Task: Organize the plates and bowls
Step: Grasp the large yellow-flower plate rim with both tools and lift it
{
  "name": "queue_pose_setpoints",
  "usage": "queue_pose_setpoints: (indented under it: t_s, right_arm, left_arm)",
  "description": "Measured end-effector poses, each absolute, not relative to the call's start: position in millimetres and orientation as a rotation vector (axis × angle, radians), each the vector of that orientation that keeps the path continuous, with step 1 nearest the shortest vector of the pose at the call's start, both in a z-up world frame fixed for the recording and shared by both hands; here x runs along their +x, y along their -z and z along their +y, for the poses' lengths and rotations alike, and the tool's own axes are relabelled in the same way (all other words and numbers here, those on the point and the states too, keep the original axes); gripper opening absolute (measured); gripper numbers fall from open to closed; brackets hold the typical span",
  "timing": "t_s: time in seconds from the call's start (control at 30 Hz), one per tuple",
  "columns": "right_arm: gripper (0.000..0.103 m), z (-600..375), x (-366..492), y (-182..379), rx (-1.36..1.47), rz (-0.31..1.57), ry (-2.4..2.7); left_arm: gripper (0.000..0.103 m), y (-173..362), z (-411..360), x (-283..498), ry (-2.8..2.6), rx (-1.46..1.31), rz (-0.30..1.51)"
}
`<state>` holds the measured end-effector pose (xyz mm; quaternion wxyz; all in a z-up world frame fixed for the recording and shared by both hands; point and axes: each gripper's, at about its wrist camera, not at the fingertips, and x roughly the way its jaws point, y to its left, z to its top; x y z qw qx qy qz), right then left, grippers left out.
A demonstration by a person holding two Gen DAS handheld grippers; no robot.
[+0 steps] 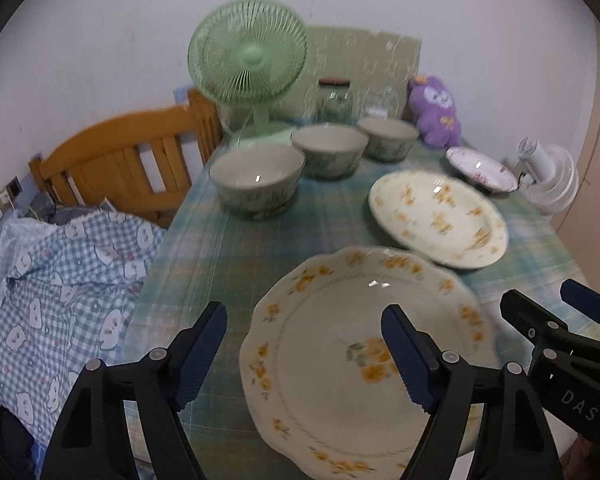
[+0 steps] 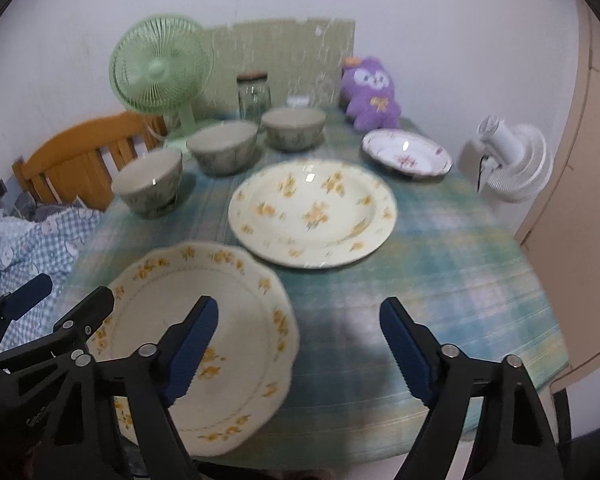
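Note:
A scalloped cream plate with yellow flowers (image 1: 340,360) (image 2: 220,344) lies at the table's near edge. A round cream plate with yellow flowers (image 1: 438,218) (image 2: 312,212) lies behind it. A small white plate with pink flowers (image 1: 480,168) (image 2: 406,152) is farther back right. Three grey-green bowls (image 1: 258,178) (image 1: 328,148) (image 1: 388,136) stand in a row at the back left, also in the right wrist view (image 2: 148,180) (image 2: 224,148) (image 2: 294,126). My left gripper (image 1: 304,356) is open and empty over the scalloped plate's left rim. My right gripper (image 2: 300,352) is open and empty, just right of that plate.
A green fan (image 1: 248,52), a glass jar (image 1: 334,100) and a purple plush toy (image 1: 436,110) stand at the table's back. A white fan (image 2: 512,160) sits off the right edge. A wooden bed frame (image 1: 128,152) and checked bedding (image 1: 60,280) lie left of the table.

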<state>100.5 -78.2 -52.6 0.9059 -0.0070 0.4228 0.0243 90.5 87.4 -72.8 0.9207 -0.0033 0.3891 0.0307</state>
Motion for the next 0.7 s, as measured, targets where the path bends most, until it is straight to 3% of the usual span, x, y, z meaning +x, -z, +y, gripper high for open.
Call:
queue_pose_setpoints:
  t_s: [0.37,0.5,0.7]
  right_arm:
    - [0.080,-55.6,123.2,100.9,-0.010,1.009,-0.003]
    - [0.074,-53.3,132.3,113.7,-0.001,1.052,0.010]
    - [0.065,-50.4,141.9,122.0,0.000,1.092,0.030]
  left_arm:
    - [0.078,112.9,104.0,114.0,-0.018,-0.016,0.909]
    - [0.076,124.1,108.4,125.5,-0.015,-0.027,0.943]
    - [0.053,135.3,115.5,139.1,-0.002,-0.049,1.010]
